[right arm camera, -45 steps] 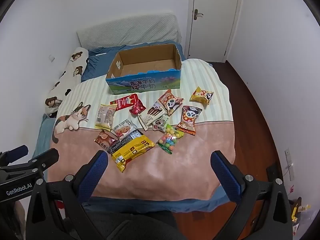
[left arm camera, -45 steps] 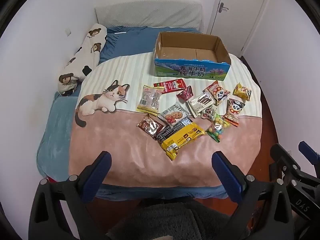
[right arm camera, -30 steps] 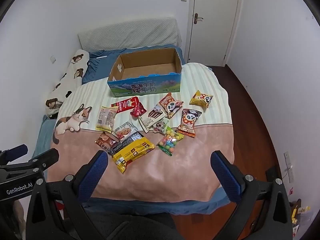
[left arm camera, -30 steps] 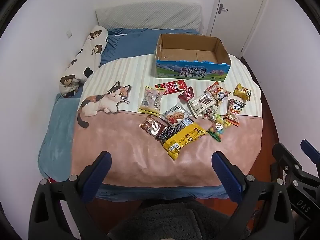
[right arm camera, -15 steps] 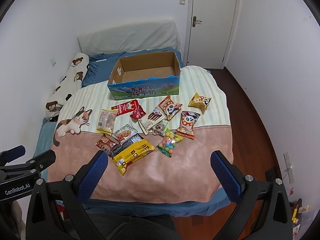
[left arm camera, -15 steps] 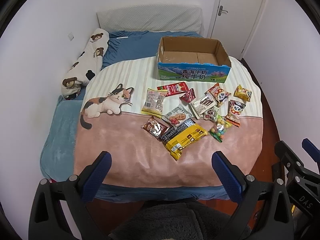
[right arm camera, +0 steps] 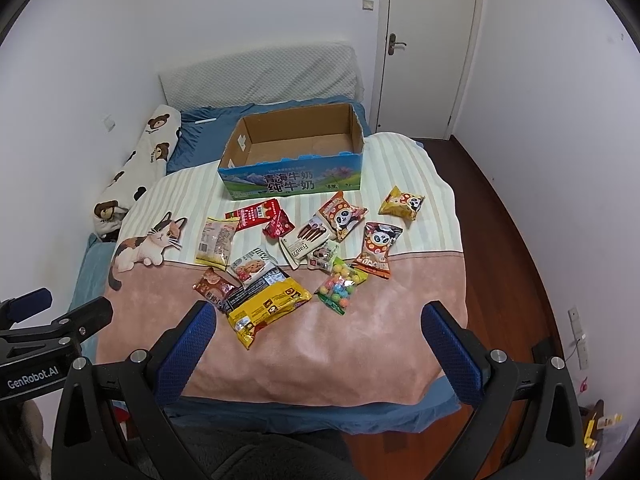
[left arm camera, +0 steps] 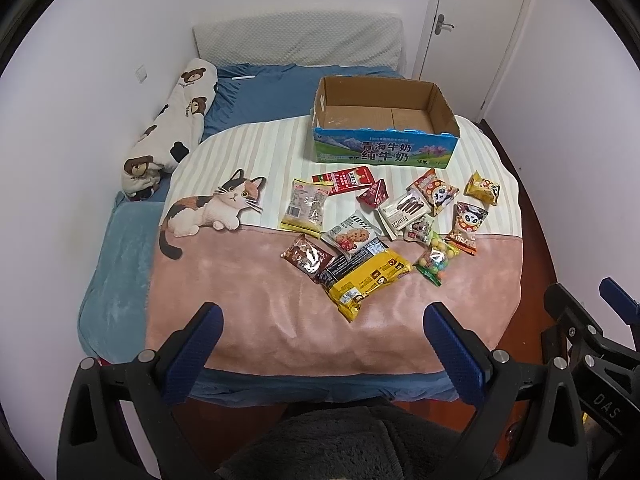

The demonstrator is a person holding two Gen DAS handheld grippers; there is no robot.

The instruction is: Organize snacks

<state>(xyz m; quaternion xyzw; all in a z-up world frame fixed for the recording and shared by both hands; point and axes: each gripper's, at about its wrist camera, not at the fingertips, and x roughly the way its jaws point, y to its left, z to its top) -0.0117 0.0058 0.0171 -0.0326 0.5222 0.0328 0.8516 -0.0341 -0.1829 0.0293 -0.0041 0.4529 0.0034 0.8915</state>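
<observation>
Several snack packets lie scattered on the bed's blanket (left arm camera: 248,304): a yellow packet (left arm camera: 368,278), a cookie packet (left arm camera: 350,236), a bag of coloured candy balls (left arm camera: 436,260) and panda-print bags (left arm camera: 468,222). Behind them stands an empty open cardboard box (left arm camera: 384,124) with a blue printed front. The same yellow packet (right arm camera: 270,306) and box (right arm camera: 294,146) show in the right wrist view. My left gripper (left arm camera: 322,328) hangs open over the bed's near edge, holding nothing. My right gripper (right arm camera: 318,328) is open too, beside it at the same edge.
A long bear-print pillow (left arm camera: 172,128) lies along the left wall, and a grey headboard cushion (left arm camera: 298,42) is at the back. A white door (right arm camera: 428,44) is shut at the back right. Dark wood floor (right arm camera: 516,248) runs along the bed's right side.
Both grippers have drawn back and risen slightly, so the bed and snacks look a little smaller and lower. Nothing on the bed has moved.
</observation>
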